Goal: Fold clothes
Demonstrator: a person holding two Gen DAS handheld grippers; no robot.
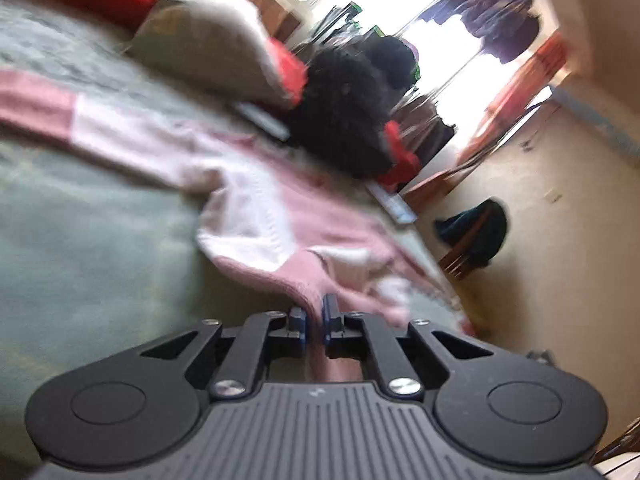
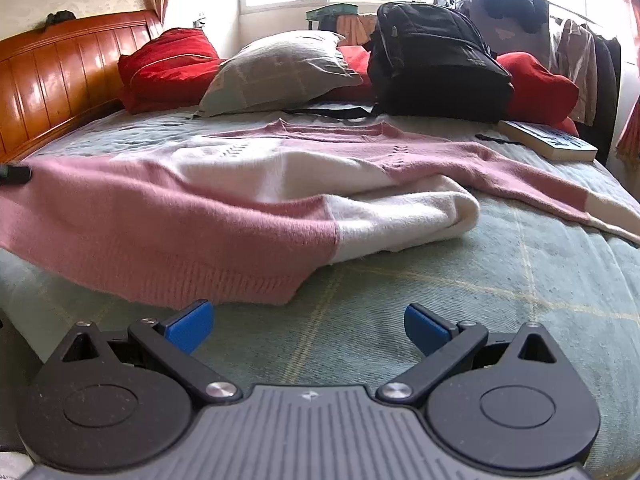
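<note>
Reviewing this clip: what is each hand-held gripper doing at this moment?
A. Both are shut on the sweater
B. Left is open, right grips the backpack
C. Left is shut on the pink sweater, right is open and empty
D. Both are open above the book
C: the left hand-held gripper has pink sweater fabric pinched between its blue pads, while the right hand-held gripper is spread wide over the green bedspread, holding nothing.
</note>
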